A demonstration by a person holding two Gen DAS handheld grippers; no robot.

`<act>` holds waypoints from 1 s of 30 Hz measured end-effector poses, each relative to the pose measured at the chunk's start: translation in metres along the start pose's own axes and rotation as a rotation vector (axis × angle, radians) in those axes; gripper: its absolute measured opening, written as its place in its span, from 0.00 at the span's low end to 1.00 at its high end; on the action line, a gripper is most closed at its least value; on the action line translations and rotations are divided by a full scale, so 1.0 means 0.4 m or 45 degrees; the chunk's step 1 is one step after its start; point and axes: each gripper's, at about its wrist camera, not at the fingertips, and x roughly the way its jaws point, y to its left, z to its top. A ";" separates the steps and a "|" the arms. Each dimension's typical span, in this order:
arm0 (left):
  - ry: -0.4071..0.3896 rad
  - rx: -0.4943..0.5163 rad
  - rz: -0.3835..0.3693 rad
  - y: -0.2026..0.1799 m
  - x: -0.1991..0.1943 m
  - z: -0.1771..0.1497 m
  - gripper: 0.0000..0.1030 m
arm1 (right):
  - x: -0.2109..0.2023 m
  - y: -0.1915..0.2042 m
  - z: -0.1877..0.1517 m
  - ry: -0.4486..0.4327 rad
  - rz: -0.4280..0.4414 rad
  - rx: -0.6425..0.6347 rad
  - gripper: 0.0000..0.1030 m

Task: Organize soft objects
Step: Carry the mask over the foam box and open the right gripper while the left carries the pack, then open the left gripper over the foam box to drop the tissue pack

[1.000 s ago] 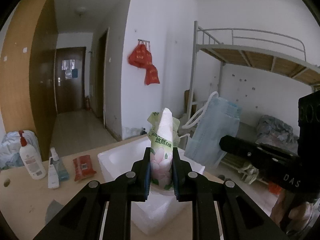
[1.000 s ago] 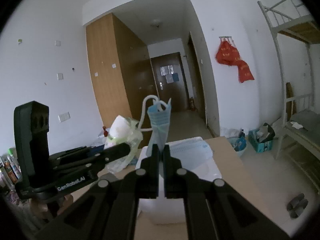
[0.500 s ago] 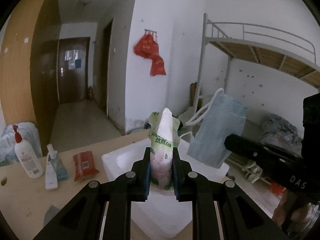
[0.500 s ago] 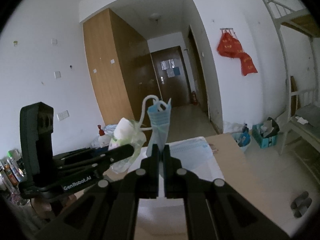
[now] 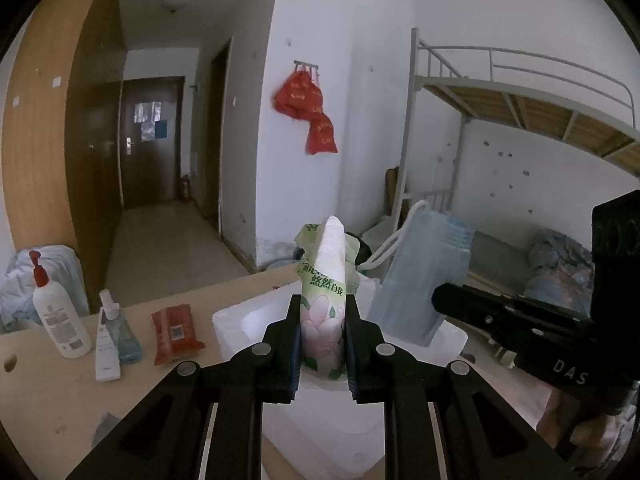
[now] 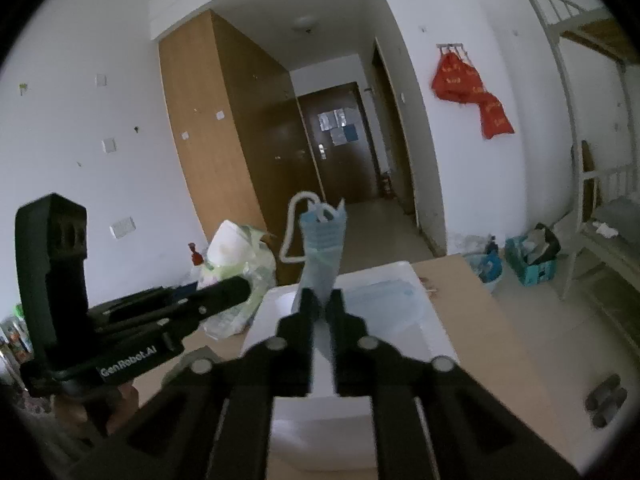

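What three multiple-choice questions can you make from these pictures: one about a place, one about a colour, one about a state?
1. Where is the red packet?
A. on the bunk bed
B. on the table, left of the foam box
C. on the floor

2. What colour are the face masks?
A. blue
B. yellow
C. black

3. How are the jaws of the left gripper?
A. wide open, empty
B. closed on the tissue pack
C. closed on a bottle

Answers: B, it lies flat on the wood beside the box; A, the stack is pale blue; B, both jaws press on the pack's sides.
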 end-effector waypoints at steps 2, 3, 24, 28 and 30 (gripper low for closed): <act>-0.001 0.000 0.002 0.001 0.001 0.000 0.19 | -0.002 0.004 0.003 -0.011 -0.009 0.004 0.40; 0.000 0.000 0.002 0.001 0.001 -0.001 0.19 | -0.002 0.002 0.004 -0.019 -0.007 0.006 0.53; 0.031 0.044 -0.032 -0.017 0.032 0.009 0.19 | -0.045 -0.002 -0.002 -0.062 -0.082 0.016 0.70; 0.036 0.062 -0.042 -0.026 0.046 0.009 0.19 | -0.055 -0.007 -0.001 -0.073 -0.110 0.023 0.70; 0.045 0.060 -0.048 -0.024 0.055 0.010 0.19 | -0.054 -0.006 -0.002 -0.072 -0.121 0.024 0.70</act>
